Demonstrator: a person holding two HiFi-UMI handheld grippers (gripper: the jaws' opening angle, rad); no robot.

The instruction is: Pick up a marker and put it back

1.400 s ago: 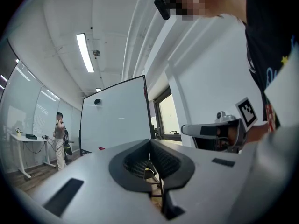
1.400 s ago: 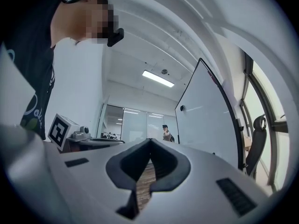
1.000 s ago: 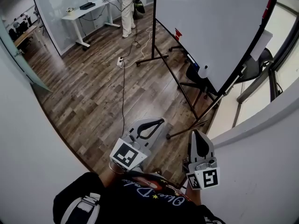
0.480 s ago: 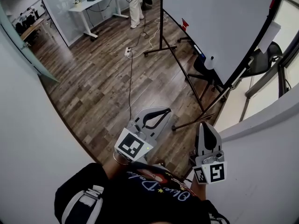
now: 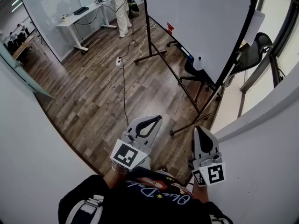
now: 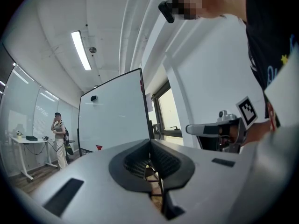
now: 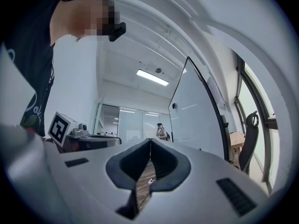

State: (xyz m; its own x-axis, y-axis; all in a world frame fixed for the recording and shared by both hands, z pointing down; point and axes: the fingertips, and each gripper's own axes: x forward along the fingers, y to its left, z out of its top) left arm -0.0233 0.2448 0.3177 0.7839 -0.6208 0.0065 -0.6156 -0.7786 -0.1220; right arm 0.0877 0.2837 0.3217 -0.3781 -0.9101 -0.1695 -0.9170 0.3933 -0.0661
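Note:
No marker can be made out for certain. Small items sit along the ledge of the whiteboard (image 5: 196, 22): a red one (image 5: 170, 28), a blue one (image 5: 189, 58) and a white bottle (image 5: 199, 63). My left gripper (image 5: 156, 119) is held low in front of my body, shut and holding nothing, well short of the board. Beside it my right gripper (image 5: 199, 129) is also shut and holds nothing. In the left gripper view the jaw tips (image 6: 150, 141) meet and the whiteboard (image 6: 112, 111) stands ahead. In the right gripper view the tips (image 7: 150, 140) meet too.
The whiteboard's stand legs (image 5: 187, 125) spread over the wooden floor ahead of me. A cable and power strip (image 5: 119, 61) lie on the floor. An office chair (image 5: 254, 50) stands behind the board. A desk (image 5: 84, 15) and a standing person (image 5: 119, 3) are far off. White walls flank me.
The head view has swung about, so the whiteboard and floor shifted in the picture. Both grippers stayed shut and kept roughly side by side, drifting slightly.

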